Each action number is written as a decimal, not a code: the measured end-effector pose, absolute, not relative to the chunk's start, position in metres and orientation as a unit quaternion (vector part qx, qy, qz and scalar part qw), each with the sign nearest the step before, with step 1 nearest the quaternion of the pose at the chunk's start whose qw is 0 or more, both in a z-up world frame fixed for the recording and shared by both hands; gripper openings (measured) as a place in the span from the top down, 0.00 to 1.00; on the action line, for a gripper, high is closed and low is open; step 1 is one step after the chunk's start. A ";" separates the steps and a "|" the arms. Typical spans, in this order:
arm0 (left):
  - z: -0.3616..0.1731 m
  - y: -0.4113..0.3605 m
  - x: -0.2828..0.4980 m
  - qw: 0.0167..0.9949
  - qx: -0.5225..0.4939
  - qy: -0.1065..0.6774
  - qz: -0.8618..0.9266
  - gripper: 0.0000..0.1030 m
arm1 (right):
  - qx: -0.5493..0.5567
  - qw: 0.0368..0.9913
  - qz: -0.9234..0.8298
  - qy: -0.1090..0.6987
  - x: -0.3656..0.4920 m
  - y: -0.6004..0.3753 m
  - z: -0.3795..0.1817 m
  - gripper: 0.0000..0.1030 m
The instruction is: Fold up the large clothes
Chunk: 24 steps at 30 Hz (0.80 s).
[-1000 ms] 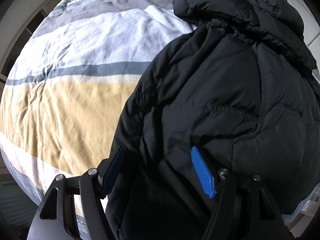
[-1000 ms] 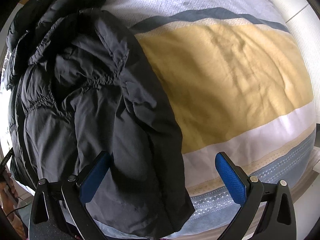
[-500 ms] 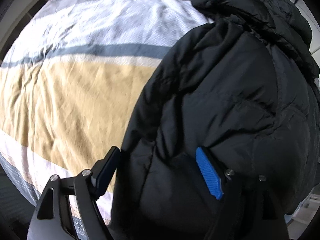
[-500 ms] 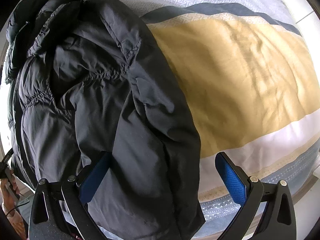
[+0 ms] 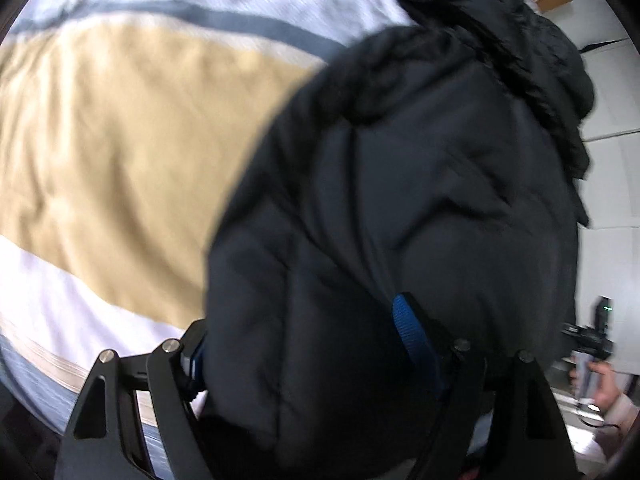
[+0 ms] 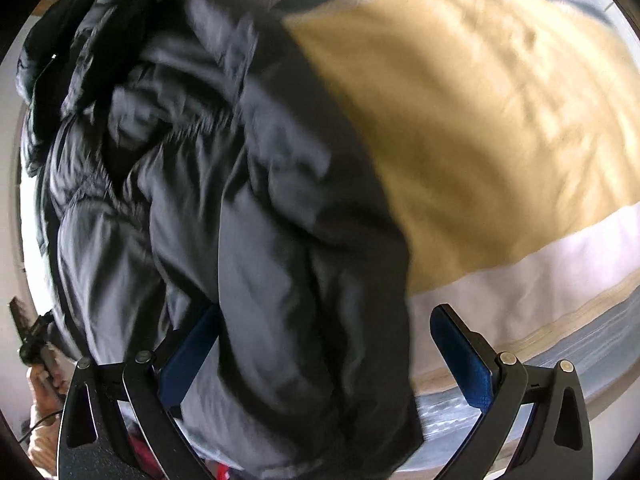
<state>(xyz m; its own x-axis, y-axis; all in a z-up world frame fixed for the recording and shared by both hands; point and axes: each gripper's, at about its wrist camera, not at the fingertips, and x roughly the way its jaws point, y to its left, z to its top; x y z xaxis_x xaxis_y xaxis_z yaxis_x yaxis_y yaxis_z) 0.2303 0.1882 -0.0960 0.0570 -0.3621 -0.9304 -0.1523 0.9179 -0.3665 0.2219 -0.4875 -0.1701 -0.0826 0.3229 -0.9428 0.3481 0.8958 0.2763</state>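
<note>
Our left tongs (image 5: 304, 340) have just been opening, jaws apart around the black puffer jacket's (image 5: 400, 200) hem. Right tongs (image 6: 324, 344) gape too, straddling its edge on the striped bed (image 6: 500, 100), low in frame, likely releasing the fold.

No text, label, brand, number or sign can be read in either view.

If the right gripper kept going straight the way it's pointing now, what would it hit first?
Most likely the black puffer jacket: its fabric fills the space between the right gripper's spread fingers. Depth is unclear; the striped bedspread lies beyond.
</note>
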 end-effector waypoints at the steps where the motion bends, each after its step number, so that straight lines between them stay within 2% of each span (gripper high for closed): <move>1: -0.097 0.186 0.228 0.700 -0.189 0.684 -0.081 0.24 | 0.230 0.635 -0.007 0.737 0.221 -0.485 -0.173 0.01; 9: -0.099 0.186 0.214 0.688 -0.219 0.685 -0.100 0.25 | 0.227 0.633 0.014 0.740 0.218 -0.468 -0.187 0.01; 11: -0.096 0.185 0.206 0.687 -0.219 0.686 -0.098 0.35 | 0.220 0.637 0.007 0.739 0.218 -0.468 -0.187 0.02; 13: -0.091 0.184 0.209 0.684 -0.224 0.687 -0.097 0.41 | 0.233 0.636 0.005 0.736 0.218 -0.470 -0.188 0.12; 15: -0.087 0.183 0.205 0.681 -0.225 0.690 -0.097 0.43 | 0.242 0.636 0.004 0.733 0.222 -0.466 -0.185 0.27; 16: -0.085 0.182 0.204 0.680 -0.221 0.692 -0.097 0.46 | 0.247 0.636 0.006 0.731 0.224 -0.467 -0.184 0.29; 18: -0.076 0.170 0.208 0.681 -0.211 0.695 -0.097 0.54 | 0.251 0.636 0.010 0.730 0.226 -0.466 -0.183 0.39; 19: -0.074 0.168 0.208 0.681 -0.207 0.696 -0.096 0.62 | 0.252 0.637 0.012 0.729 0.227 -0.464 -0.182 0.42; 20: -0.072 0.165 0.209 0.680 -0.204 0.697 -0.096 0.71 | 0.254 0.637 0.015 0.728 0.228 -0.464 -0.180 0.51; 21: -0.068 0.163 0.210 0.680 -0.203 0.697 -0.097 0.75 | 0.257 0.637 0.019 0.726 0.229 -0.461 -0.175 0.61; 22: -0.065 0.162 0.211 0.681 -0.203 0.697 -0.099 0.81 | 0.258 0.639 0.023 0.725 0.230 -0.456 -0.171 0.65; 24: -0.056 0.160 0.213 0.683 -0.201 0.695 -0.103 0.85 | 0.255 0.645 0.032 0.720 0.237 -0.451 -0.164 0.79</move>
